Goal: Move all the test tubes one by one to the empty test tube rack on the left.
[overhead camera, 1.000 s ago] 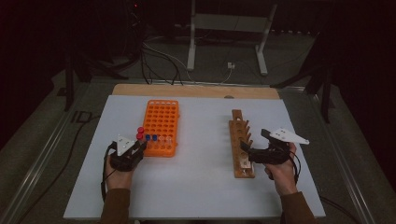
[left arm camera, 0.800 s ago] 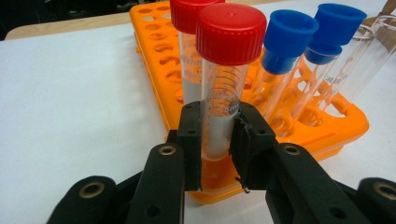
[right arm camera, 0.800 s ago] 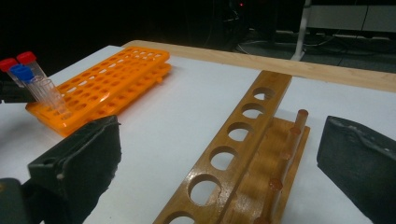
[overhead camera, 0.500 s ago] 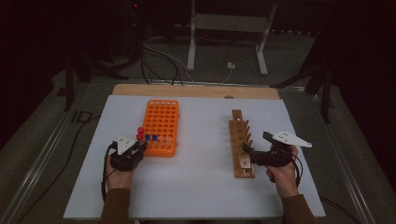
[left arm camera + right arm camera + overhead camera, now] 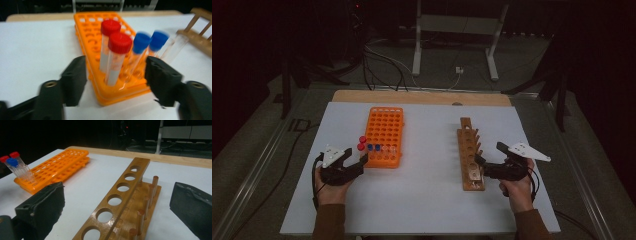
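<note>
An orange tube rack (image 5: pixel 384 131) lies left of centre on the white table. Two red-capped tubes (image 5: pixel 117 57) and two blue-capped tubes (image 5: pixel 141 43) stand upright in its near corner. My left gripper (image 5: pixel 357 158) sits at that corner. Its jaws have just been opening and stand apart either side of the front red-capped tube (image 5: pixel 360 147) without touching it. A wooden rack (image 5: pixel 470 150) with a row of empty holes lies to the right. My right gripper (image 5: pixel 482 167) is open at its near end, jaws straddling the wooden rack (image 5: pixel 125 192), nothing between the pads.
An uncapped clear tube (image 5: pixel 175 48) leans in the orange rack beside the blue-capped ones. A wooden strip (image 5: pixel 422 97) runs along the table's far edge. Beyond it are floor cables and a metal stand (image 5: pixel 454 40). White table surface lies open between the two racks.
My left gripper has opened and lifted slightly back from the rack's near corner, leaving the red-capped tube standing in its hole. The right hand has stayed put.
</note>
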`<act>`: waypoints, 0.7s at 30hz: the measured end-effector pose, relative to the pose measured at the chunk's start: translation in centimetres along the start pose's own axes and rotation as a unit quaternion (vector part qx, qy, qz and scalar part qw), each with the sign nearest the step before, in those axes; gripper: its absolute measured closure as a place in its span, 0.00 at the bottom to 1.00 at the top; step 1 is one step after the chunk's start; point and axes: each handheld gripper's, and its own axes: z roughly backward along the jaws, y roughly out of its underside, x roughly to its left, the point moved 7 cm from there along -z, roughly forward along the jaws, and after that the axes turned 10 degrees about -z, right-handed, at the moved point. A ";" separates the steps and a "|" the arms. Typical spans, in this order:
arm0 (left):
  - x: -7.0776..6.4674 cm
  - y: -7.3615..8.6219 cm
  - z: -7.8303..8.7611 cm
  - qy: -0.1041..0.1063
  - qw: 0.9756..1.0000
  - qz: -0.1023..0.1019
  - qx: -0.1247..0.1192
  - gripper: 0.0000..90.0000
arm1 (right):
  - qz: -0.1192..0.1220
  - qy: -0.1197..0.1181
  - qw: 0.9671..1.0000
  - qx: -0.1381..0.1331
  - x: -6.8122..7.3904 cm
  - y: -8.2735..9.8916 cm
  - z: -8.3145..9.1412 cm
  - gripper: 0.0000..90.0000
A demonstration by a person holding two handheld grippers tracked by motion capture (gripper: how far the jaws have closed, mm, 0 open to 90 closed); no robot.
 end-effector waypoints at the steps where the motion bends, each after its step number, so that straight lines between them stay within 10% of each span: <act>1: -0.1 -0.3 0.3 0.001 1.000 0.000 -0.011 0.33 | 0.000 -0.002 1.000 -0.002 0.0 0.0 0.1 0.00; 21: 0.5 -2.9 3.8 0.006 0.995 0.004 -0.100 0.01 | 0.016 -0.008 0.999 -0.039 -0.3 -0.2 1.1 0.00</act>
